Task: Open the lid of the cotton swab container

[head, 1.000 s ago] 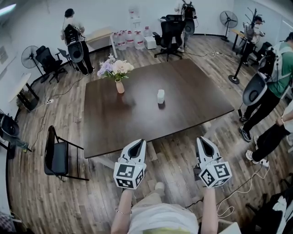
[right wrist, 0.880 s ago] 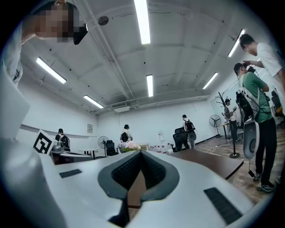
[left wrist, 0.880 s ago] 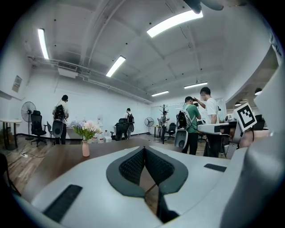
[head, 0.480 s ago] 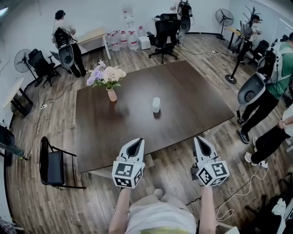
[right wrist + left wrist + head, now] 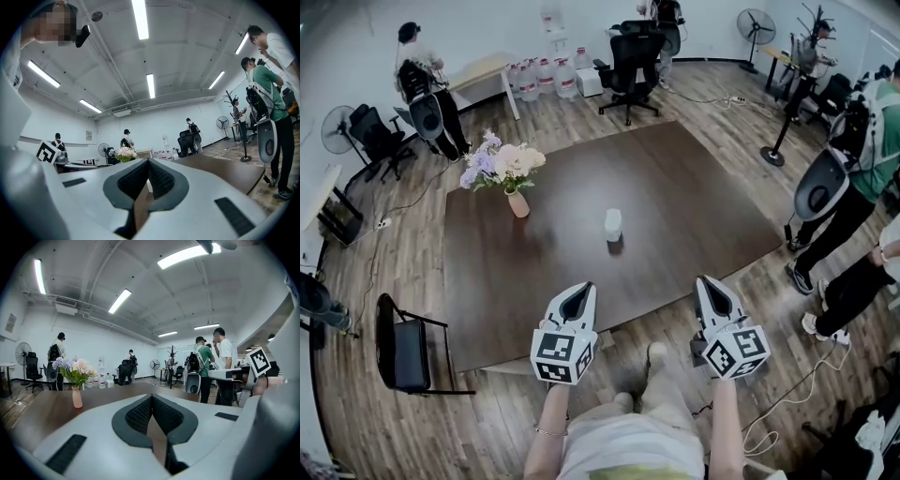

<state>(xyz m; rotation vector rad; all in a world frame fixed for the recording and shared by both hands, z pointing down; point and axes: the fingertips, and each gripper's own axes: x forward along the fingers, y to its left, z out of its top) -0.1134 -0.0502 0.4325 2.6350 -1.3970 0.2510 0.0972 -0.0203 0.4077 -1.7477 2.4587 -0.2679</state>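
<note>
both grippers closed and empty, short of the container

head view: the left gripper (image 5: 577,292) and right gripper (image 5: 707,284) are held at the near edge of the dark table (image 5: 694,202); the white cotton swab container (image 5: 612,225) stands mid-table, well apart from both, with a flower vase (image 5: 517,202) off to its left. left gripper view: jaws together, nothing between. right gripper view: jaws together, nothing between.

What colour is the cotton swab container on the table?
White; the cotton swab container shows best in the head view.
</note>
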